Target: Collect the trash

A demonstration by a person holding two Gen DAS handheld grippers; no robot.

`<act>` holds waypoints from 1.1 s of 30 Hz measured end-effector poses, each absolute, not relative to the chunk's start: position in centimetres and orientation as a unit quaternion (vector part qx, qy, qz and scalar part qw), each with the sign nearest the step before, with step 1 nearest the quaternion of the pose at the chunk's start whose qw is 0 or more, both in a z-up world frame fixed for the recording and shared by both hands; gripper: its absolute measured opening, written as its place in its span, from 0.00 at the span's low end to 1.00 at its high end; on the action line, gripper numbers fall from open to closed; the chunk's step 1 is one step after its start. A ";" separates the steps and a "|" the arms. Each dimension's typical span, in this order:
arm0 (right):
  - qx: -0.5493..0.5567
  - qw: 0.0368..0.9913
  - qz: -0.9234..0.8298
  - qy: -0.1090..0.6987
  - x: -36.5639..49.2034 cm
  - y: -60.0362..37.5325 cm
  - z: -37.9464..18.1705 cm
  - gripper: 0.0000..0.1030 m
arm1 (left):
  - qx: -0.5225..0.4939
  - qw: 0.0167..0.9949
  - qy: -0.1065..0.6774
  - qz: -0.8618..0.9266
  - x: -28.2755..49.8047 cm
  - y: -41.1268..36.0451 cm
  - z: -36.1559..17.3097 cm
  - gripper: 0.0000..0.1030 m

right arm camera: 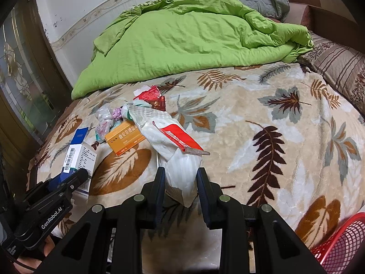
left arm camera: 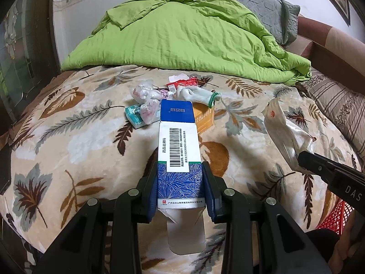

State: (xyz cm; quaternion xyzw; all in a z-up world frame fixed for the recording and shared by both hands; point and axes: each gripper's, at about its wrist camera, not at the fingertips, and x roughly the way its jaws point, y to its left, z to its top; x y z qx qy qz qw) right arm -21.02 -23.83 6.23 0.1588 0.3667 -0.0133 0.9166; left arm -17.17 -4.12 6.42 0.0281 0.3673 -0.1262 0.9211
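**Both jaws loaded over the bed**

I see only a corner of the red basket [right arm camera: 342, 244], cut off at the frame edge. The small wrappers [left arm camera: 146, 100] in the trash pile on the blanket [left arm camera: 239, 137] are too crumpled to identify. My left gripper [left arm camera: 181, 189] has its jaws narrowed onto a blue-and-white medicine box [left arm camera: 176, 137]. My right gripper [right arm camera: 180, 182] pinches a white plastic bag [right arm camera: 168, 146], held above the blanket.
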 end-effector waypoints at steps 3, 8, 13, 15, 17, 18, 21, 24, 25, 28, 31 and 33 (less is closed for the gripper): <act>0.158 0.917 -0.012 0.367 -21.0 -23.8 6.2 0.29 | 0.029 0.921 0.368 -0.126 -17.1 -4.2 6.4 0.32; 0.156 0.916 -0.009 0.369 -20.9 -23.9 6.2 0.29 | 0.027 0.921 0.368 -0.125 -17.1 -4.2 6.3 0.32; 0.156 0.916 -0.010 0.369 -20.9 -23.9 6.1 0.29 | 0.027 0.921 0.368 -0.126 -16.9 -4.1 6.0 0.32; 0.157 0.916 -0.010 0.369 -20.8 -23.9 6.1 0.29 | 0.028 0.921 0.369 -0.124 -16.9 -4.2 6.0 0.32; 0.156 0.916 -0.010 0.370 -20.8 -23.8 6.1 0.29 | 0.028 0.920 0.370 -0.127 -16.8 -4.1 5.9 0.32; 0.156 0.916 -0.010 0.369 -20.8 -23.8 6.1 0.29 | 0.029 0.920 0.369 -0.126 -16.7 -4.0 5.9 0.32; 0.156 0.916 -0.010 0.370 -20.8 -23.9 6.1 0.29 | 0.028 0.920 0.371 -0.127 -16.7 -4.1 5.9 0.32; 0.156 0.916 -0.010 0.370 -20.7 -23.8 6.1 0.29 | 0.027 0.919 0.372 -0.126 -16.4 -4.0 5.8 0.32; 0.156 0.916 -0.010 0.370 -20.7 -23.8 6.1 0.29 | 0.028 0.919 0.372 -0.126 -16.4 -4.0 5.8 0.32; 0.157 0.916 -0.010 0.370 -20.7 -23.8 6.1 0.29 | 0.029 0.919 0.372 -0.127 -16.4 -4.0 5.7 0.32; 0.156 0.916 -0.009 0.370 -20.7 -23.8 6.1 0.29 | 0.029 0.919 0.372 -0.127 -16.4 -4.1 5.7 0.32; 0.156 0.916 -0.010 0.370 -20.7 -23.8 6.1 0.29 | 0.032 0.919 0.371 -0.128 -16.2 -4.2 5.6 0.32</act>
